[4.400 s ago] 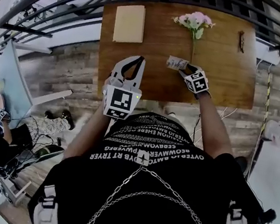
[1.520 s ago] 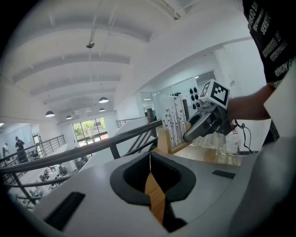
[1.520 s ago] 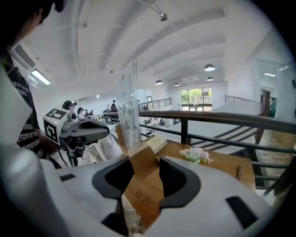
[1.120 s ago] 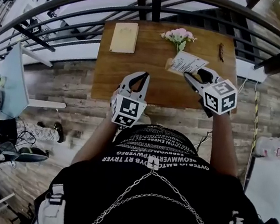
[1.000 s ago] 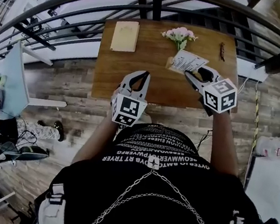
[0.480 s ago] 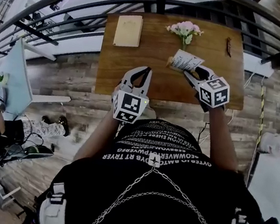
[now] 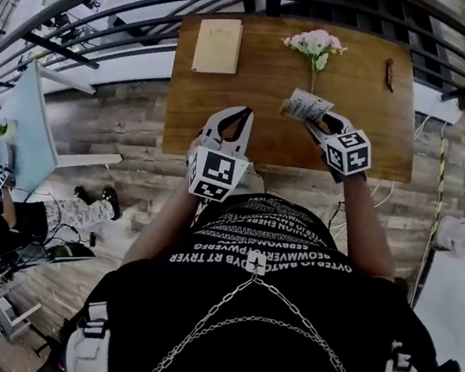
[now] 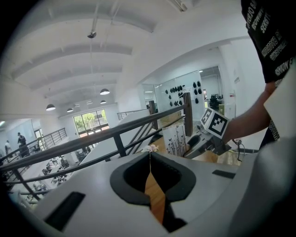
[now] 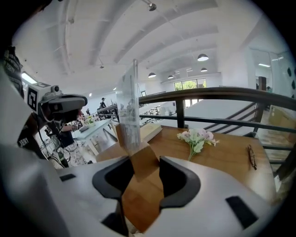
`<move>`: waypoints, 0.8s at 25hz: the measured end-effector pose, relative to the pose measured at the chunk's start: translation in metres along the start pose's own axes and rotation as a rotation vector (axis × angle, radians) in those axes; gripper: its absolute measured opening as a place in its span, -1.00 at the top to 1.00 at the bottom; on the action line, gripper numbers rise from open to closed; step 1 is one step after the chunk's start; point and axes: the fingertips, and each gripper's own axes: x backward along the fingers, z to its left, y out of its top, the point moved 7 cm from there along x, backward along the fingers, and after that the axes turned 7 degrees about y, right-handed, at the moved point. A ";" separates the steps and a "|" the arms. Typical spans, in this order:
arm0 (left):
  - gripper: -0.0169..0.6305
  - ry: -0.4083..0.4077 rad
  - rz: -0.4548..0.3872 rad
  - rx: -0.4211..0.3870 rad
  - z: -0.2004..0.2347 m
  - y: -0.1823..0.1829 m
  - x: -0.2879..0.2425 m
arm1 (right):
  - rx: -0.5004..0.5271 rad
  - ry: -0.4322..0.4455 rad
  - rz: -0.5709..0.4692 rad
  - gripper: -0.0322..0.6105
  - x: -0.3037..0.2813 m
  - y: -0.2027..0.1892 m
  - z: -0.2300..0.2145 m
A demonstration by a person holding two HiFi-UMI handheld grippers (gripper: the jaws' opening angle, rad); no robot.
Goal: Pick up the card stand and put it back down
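The card stand (image 7: 307, 106), pinched at its wooden base by the right hand-held gripper (image 7: 316, 122), has sunk from a second ago's higher lift. It now hangs low over the worktop (image 7: 258, 80), upper centre of frame, so set-down looks close. The left hand-held gripper (image 7: 244, 114) idles, jaws pressed together.
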 end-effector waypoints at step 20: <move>0.86 -0.015 0.053 -0.017 0.046 -0.022 -0.013 | -0.109 -0.145 0.158 0.32 -0.089 -0.104 -0.034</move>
